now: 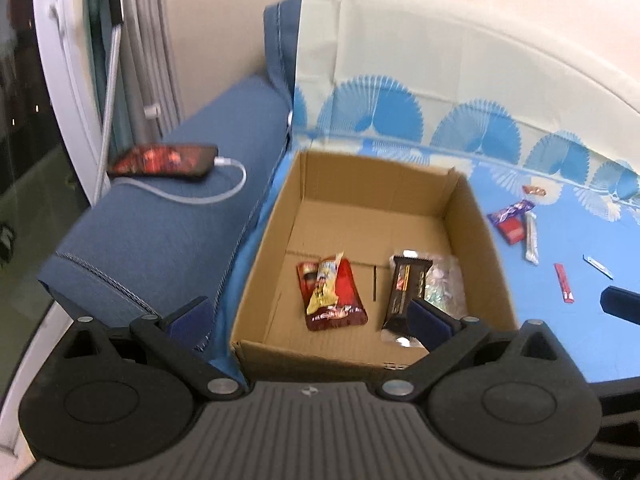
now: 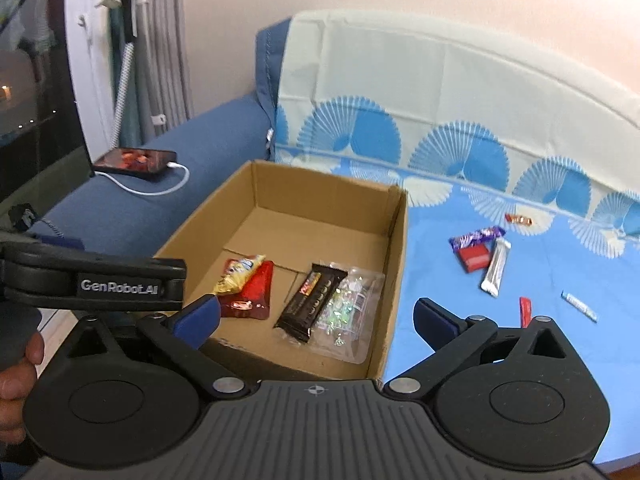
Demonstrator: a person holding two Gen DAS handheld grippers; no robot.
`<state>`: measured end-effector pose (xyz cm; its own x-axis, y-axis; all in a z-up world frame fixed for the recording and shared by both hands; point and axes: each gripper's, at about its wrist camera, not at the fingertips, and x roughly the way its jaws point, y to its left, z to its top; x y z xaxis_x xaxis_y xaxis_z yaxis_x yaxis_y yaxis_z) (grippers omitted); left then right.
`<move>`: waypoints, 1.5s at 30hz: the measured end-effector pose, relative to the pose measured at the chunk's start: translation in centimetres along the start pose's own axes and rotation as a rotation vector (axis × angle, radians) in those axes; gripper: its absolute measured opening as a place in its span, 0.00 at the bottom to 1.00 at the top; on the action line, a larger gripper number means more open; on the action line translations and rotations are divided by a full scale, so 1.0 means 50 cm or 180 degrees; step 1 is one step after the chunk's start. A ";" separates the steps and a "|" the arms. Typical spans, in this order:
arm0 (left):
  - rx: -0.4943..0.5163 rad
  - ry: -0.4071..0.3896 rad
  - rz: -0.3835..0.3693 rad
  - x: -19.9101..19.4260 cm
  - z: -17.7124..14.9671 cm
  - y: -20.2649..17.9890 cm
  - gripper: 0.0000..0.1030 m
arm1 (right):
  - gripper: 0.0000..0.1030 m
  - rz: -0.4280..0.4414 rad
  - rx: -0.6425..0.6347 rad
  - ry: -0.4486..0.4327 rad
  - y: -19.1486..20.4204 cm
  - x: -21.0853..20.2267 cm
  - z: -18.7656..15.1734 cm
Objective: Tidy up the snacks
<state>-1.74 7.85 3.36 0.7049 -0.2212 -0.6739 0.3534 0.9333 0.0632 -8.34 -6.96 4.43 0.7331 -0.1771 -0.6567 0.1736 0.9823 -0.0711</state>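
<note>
An open cardboard box (image 1: pixel 476 216) (image 2: pixel 396 240) sits on the blue sofa sheet. Inside lie a red and yellow snack pack (image 1: pixel 332 292) (image 2: pixel 248 284), a black bar (image 1: pixel 404 292) (image 2: pixel 310 300) and a clear packet (image 1: pixel 444 280) (image 2: pixel 352 312). Loose snacks lie on the sheet to the right: a purple and red pack (image 1: pixel 510 220) (image 2: pixel 474 246), a silver bar (image 1: pixel 531 240) (image 2: pixel 496 268), a red stick (image 1: pixel 563 282) (image 2: pixel 526 310). My left gripper (image 1: pixel 308 316) is open and empty above the box's near edge. My right gripper (image 2: pixel 316 316) is open and empty above the box's near right corner.
A phone (image 1: pixel 164 160) (image 2: pixel 136 164) on a white charging cable lies on the blue sofa armrest at the left. A small orange candy (image 2: pixel 518 219) and a white stick (image 2: pixel 580 306) lie on the sheet. The left gripper's body (image 2: pixel 92 280) shows at the right wrist view's left.
</note>
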 end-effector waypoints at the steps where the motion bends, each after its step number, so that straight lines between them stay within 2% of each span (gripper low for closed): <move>1: 0.0009 -0.0046 0.0018 -0.010 -0.002 -0.002 1.00 | 1.00 -0.0011 -0.0027 -0.0043 0.003 -0.013 -0.002; 9: 0.0134 -0.0293 0.0069 -0.084 -0.021 -0.025 1.00 | 1.00 -0.0051 -0.0017 -0.0252 -0.001 -0.083 -0.021; 20: 0.0152 -0.0434 0.0075 -0.136 -0.030 -0.022 1.00 | 1.00 -0.0074 -0.0044 -0.0418 0.005 -0.132 -0.030; 40: 0.0203 -0.0540 -0.0063 -0.166 -0.029 -0.036 1.00 | 1.00 -0.0226 -0.0051 -0.0490 0.003 -0.173 -0.041; 45: 0.0227 -0.0531 -0.0025 -0.162 -0.028 -0.040 1.00 | 1.00 -0.0189 -0.0027 -0.0471 -0.002 -0.165 -0.041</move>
<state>-9.02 8.16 7.65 0.7921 -0.2779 -0.5434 0.3979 0.9102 0.1145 -15.76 -5.47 8.33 0.8108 -0.2414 -0.5332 0.2143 0.9702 -0.1134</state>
